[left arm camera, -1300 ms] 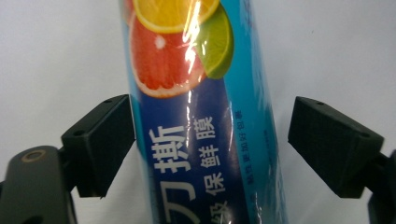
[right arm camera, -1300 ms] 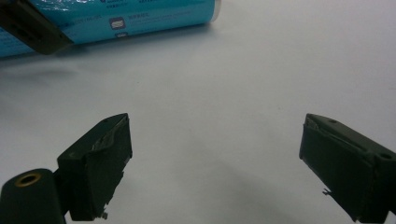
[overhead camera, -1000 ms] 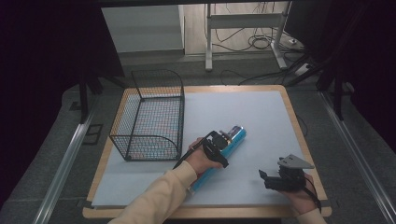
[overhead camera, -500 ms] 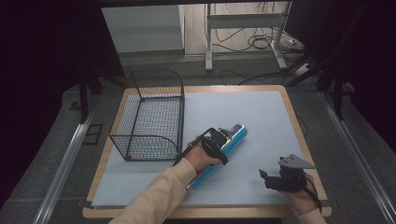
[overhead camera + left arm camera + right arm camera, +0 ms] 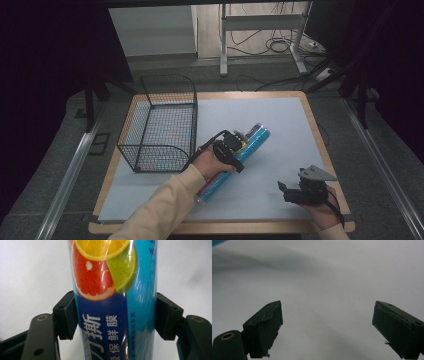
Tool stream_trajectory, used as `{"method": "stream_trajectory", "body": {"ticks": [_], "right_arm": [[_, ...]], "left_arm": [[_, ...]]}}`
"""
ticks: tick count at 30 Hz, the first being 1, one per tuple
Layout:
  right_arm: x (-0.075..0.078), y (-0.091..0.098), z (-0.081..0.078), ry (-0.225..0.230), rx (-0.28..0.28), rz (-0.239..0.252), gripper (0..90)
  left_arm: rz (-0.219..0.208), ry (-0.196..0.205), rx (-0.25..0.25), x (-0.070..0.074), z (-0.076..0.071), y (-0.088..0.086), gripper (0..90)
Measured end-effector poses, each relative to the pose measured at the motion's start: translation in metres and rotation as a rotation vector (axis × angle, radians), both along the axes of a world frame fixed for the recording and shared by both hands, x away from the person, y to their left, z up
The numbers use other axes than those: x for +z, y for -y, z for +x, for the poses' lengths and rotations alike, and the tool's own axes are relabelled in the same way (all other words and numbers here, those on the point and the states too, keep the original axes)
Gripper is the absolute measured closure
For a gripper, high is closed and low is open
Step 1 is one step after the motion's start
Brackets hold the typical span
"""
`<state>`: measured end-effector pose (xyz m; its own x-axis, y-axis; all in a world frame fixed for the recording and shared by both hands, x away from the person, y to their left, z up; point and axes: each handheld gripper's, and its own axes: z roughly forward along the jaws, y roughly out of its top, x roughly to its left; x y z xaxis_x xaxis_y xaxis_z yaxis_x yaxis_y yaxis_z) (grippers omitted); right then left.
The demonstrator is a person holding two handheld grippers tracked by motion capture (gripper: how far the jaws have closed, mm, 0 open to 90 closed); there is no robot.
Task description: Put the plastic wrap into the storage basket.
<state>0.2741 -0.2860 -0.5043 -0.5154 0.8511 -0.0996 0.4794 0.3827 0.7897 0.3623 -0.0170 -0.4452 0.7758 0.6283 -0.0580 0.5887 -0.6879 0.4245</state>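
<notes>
Left gripper (image 5: pixel 110 315): jaws just closed onto cling-film roll (image 5: pixel 235 160) (pads pressing both sides) | roll: mid-desk, right of wire basket (image 5: pixel 160 125), far end now raised | right gripper (image 5: pixel 329 325): open, idle near front-right corner | judgement: grasp secured, transfer to basket likely next.

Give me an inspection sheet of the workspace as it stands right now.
Surface: wooden-edged table under a pale sheet, flat.
Job's things: blue cling-film roll with citrus print, lying diagonally right of the wire basket; the basket stands upright with nothing seen inside.
Clutter: nothing seen.
Grippers: left gripper shut on the roll, jaws having just closed, pads pressing both sides; right gripper open over bare sheet near the front right corner.
Cables: a black cable trails from each gripper; loose cables on the floor behind.
Surroundings: white desk frame beyond the table, dark sides.
</notes>
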Motion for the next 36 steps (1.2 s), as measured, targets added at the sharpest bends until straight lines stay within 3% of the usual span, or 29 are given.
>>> {"method": "stream_trajectory", "body": {"ticks": [23,36], "right_arm": [[0.001,0.0,0.0,0.001,-0.008,0.004,9.9],[0.001,0.001,0.0,0.0,-0.01,0.007,9.9]], "left_arm": [[-0.056,0.069,-0.007,0.041,-0.001,-0.019,31.7],[-0.071,0.09,-0.017,0.056,0.001,-0.02,31.9]]}}
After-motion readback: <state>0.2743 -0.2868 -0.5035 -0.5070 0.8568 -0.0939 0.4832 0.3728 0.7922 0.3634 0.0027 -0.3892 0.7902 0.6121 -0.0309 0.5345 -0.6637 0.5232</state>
